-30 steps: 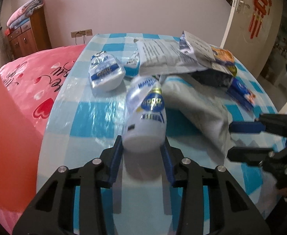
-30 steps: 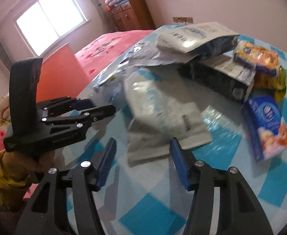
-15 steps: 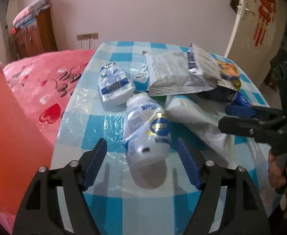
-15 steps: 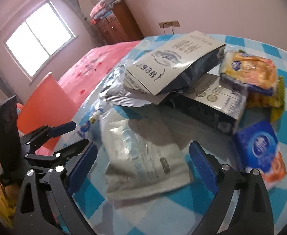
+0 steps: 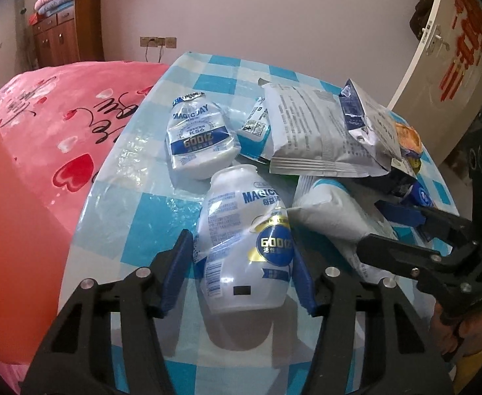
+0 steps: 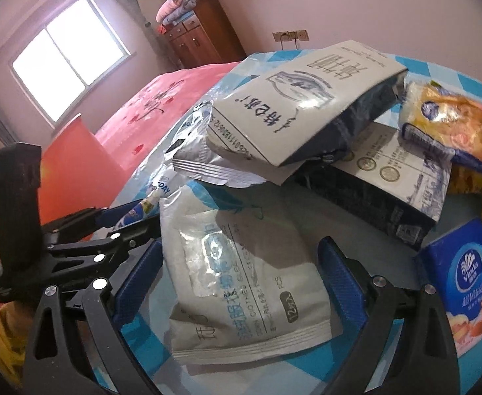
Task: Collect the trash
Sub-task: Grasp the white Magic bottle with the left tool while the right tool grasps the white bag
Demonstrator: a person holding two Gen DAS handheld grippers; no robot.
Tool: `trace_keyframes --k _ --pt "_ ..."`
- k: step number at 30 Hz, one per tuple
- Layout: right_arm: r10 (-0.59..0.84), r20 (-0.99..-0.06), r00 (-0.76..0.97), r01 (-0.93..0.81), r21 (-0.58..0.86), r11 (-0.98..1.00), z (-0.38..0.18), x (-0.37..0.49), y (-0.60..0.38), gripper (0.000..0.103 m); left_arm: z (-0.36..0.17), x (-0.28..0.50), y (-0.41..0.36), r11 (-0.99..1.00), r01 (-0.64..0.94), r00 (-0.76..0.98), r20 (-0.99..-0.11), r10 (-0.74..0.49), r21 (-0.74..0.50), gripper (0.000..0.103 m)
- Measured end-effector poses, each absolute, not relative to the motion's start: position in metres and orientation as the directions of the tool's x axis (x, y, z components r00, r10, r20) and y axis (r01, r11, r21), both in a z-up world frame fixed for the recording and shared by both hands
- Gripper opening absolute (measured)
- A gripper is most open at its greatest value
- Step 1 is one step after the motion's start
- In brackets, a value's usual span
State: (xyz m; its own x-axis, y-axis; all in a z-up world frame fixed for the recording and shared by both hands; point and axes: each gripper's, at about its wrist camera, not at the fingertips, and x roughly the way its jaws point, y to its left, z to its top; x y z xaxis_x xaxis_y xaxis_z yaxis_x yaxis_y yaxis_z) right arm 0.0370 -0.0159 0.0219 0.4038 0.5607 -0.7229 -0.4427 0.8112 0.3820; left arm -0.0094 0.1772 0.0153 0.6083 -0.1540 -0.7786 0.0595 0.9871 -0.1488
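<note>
A crushed white Magic Day bottle (image 5: 242,247) lies on the blue-checked table (image 5: 135,197). My left gripper (image 5: 241,270) has closed around it, both blue pads against its sides. A second crushed bottle (image 5: 198,141) lies farther back. My right gripper (image 6: 241,283) is open wide, its fingers on either side of a flat white wipes pouch (image 6: 241,279). That pouch also shows in the left wrist view (image 5: 336,217). The right gripper shows in the left wrist view (image 5: 415,237) and the left gripper in the right wrist view (image 6: 122,223).
A grey-white bag (image 6: 293,102), a dark carton (image 6: 379,191), a bread packet (image 6: 455,128) and a blue tissue pack (image 6: 465,283) crowd the table's far side. A pink bed (image 5: 60,118) and an orange bin wall (image 5: 10,230) stand to the left.
My left gripper, open half a second ago, has closed onto the near bottle. My right gripper has moved forward and its open fingers now straddle the white pouch.
</note>
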Motion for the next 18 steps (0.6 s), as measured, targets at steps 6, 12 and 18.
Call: trace_keyframes --k 6,12,18 --pt "0.514 -0.748 0.420 -0.480 0.298 0.825 0.021 0.039 -0.003 0.095 0.017 -0.019 0.184 0.987 0.035 0.614 -0.776 -0.144 -0.156 0.057" --pt "0.457 -0.772 0.443 -0.496 0.214 0.842 0.018 0.042 0.012 0.099 0.030 -0.038 0.192 0.989 0.035 0.645 -0.753 -0.132 -0.143 0.057" --pt "0.427 -0.792 0.436 -0.511 0.173 0.842 0.016 0.035 0.027 0.097 0.037 -0.057 0.197 0.990 0.037 0.655 -0.745 -0.126 -0.135 0.057"
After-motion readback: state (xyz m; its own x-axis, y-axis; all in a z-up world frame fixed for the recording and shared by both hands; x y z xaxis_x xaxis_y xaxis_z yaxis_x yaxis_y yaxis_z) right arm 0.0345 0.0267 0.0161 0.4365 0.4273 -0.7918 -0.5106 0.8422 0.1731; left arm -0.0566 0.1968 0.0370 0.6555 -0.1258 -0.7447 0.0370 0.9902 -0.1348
